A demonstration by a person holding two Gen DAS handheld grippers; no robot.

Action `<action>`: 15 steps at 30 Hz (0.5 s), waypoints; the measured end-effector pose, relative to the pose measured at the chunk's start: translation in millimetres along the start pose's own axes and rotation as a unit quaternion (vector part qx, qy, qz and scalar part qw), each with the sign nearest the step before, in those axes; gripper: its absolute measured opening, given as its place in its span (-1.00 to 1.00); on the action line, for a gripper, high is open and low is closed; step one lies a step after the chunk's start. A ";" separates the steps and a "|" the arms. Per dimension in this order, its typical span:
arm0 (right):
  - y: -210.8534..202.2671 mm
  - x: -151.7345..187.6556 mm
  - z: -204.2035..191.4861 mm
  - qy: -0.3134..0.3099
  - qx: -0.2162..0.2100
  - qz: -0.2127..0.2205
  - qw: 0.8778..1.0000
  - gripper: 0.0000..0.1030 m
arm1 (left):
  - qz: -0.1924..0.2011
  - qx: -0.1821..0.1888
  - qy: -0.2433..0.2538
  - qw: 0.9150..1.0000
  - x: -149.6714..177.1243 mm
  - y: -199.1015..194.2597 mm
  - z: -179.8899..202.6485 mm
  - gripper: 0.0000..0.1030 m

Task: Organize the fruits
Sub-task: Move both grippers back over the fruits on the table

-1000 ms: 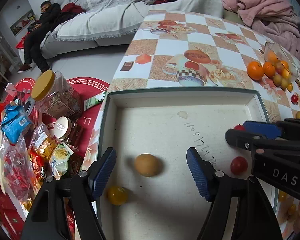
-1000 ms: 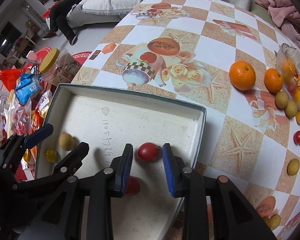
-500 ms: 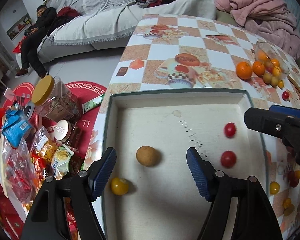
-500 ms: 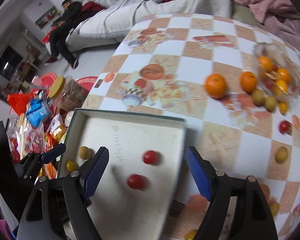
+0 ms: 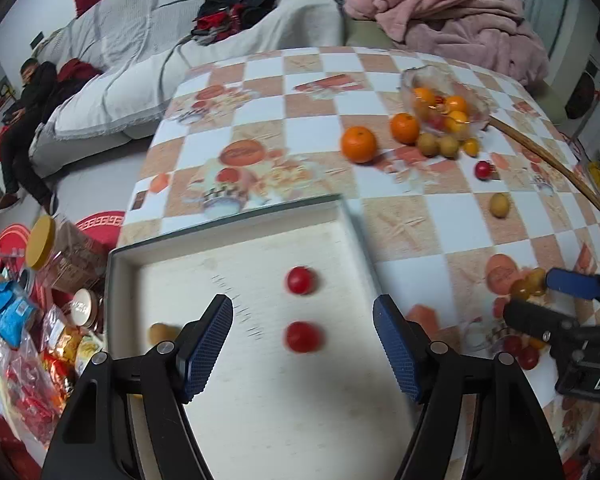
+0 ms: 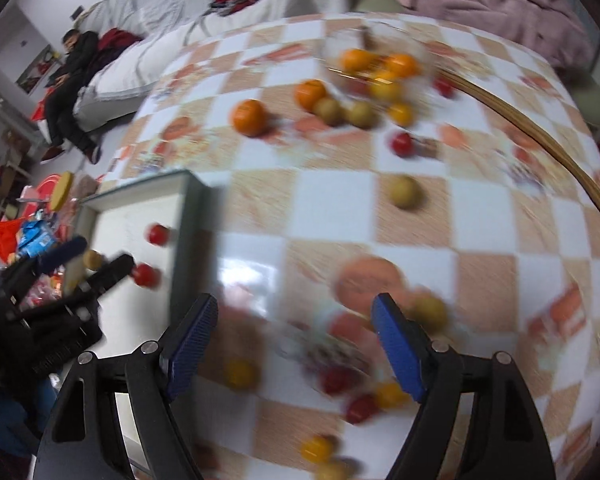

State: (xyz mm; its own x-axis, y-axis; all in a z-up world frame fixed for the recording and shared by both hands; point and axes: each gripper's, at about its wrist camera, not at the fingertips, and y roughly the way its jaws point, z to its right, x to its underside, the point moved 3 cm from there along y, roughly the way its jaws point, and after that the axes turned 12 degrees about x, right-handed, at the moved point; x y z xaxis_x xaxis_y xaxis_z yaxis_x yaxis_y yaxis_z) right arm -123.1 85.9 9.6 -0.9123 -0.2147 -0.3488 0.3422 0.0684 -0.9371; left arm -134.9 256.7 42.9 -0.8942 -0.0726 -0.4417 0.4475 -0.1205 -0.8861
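Right gripper point(image 6: 294, 344) has left the tray point(image 5: 236, 236) — both grippers gape empty, left gripper point(image 5: 302, 346) still over it.

The checkered table point(image 5: 412, 236) carries a shallow tray point(image 5: 236, 264), oranges point(image 5: 358, 144) and small scattered fruits point(image 6: 404, 192).

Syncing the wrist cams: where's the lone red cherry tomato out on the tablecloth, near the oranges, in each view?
Left wrist: lone red cherry tomato, upper right, right of the oranges.
Right wrist: upper centre-right, blurred, below the fruit pile.
Shared landmark: the big orange, left of it in both.
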 end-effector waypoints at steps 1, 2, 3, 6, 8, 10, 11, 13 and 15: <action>0.8 2.4 7.6 0.005 0.005 -0.002 1.000 0.60 | 0.000 0.004 0.004 1.000 -2.0 1.0 6.1 0.44; 1.4 5.4 15.5 0.010 0.011 -0.003 1.000 0.60 | -0.001 0.009 0.009 1.000 -4.6 2.7 13.3 0.44; 2.1 8.1 23.7 0.016 0.016 -0.005 1.000 0.60 | -0.003 0.017 0.015 1.000 -8.2 5.5 22.8 0.44; 5.4 15.2 45.1 0.032 0.028 -0.010 0.999 0.59 | -0.012 0.038 0.026 0.999 -15.4 14.7 44.2 0.44; 8.3 18.3 55.3 0.037 0.032 -0.014 0.999 0.59 | -0.019 0.051 0.031 0.998 -19.8 22.2 57.1 0.44; 11.6 21.3 61.7 0.036 0.035 -0.015 0.999 0.59 | -0.027 0.063 0.033 0.997 -24.2 30.6 68.9 0.44; 13.4 22.4 64.2 0.035 0.038 -0.015 0.999 0.59 | -0.030 0.067 0.034 0.997 -25.5 34.0 73.3 0.44; 16.0 23.9 68.3 0.032 0.039 -0.014 0.999 0.60 | -0.036 0.077 0.035 0.996 -30.5 42.8 83.9 0.44; 19.2 24.5 71.0 0.027 0.038 -0.013 0.999 0.59 | -0.040 0.082 0.038 0.995 -36.9 52.1 95.1 0.44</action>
State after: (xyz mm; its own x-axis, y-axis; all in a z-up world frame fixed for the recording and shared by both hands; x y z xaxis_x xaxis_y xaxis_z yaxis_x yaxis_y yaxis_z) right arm -122.9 12.7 -16.1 -0.9315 -0.1616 -0.3258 0.3320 -0.0118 -0.9432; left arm -77.5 158.9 26.3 -0.9228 0.0189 -0.3849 0.3641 -0.2841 -0.8870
